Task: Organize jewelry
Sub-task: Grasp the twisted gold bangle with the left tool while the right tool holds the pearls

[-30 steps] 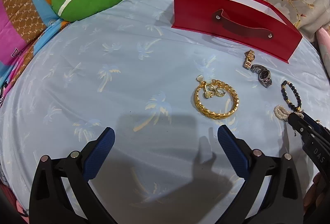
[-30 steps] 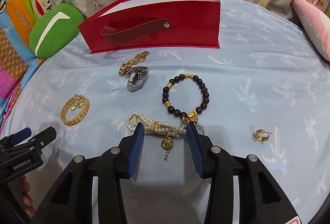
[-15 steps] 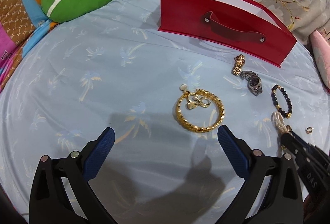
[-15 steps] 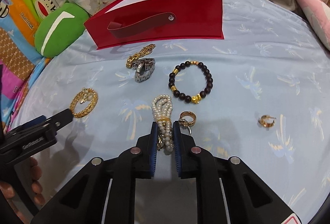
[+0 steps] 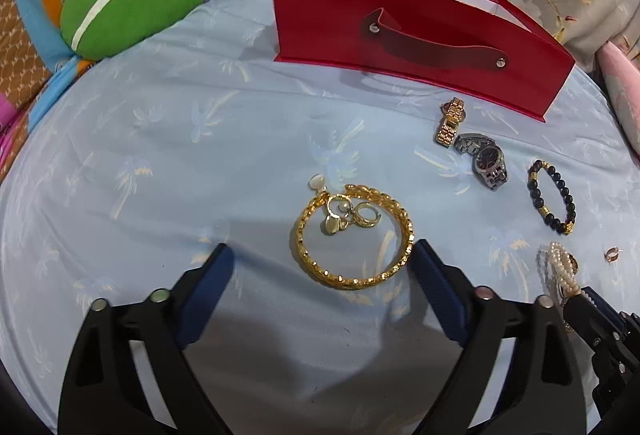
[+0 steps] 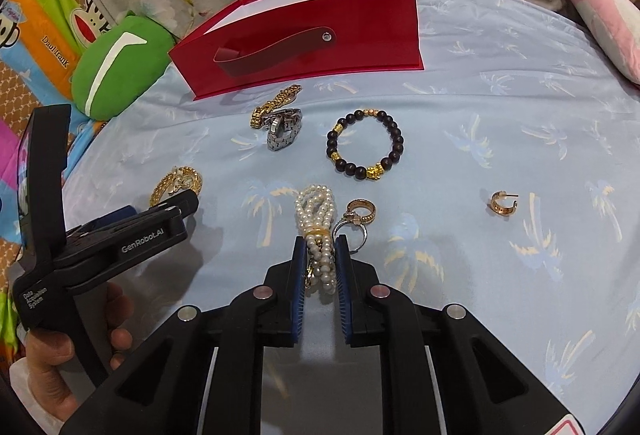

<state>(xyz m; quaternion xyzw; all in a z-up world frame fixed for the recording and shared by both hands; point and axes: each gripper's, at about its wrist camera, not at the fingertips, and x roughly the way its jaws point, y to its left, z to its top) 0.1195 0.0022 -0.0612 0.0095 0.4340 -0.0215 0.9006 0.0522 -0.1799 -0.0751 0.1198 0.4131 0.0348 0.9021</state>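
Right gripper (image 6: 320, 263) pinching the pearl bracelet (image 6: 316, 219) on the blue bedsheet (image 6: 500, 107).
Left gripper (image 5: 320, 275) fingers (image 5: 434, 287) are closing but not gripping, the gold bangle (image 5: 354, 235) lying between the tips (small earrings inside it); watches, beaded bracelet (image 6: 366, 141) and red bag (image 6: 304, 35) are sitting beyond.

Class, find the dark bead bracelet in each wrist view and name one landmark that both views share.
Left wrist view: dark bead bracelet lies at right, beyond the pearl bracelet.
Right wrist view: dark bead bracelet lies just above centre, beyond the pearls.
Shared landmark: the red bag stands behind it in both.
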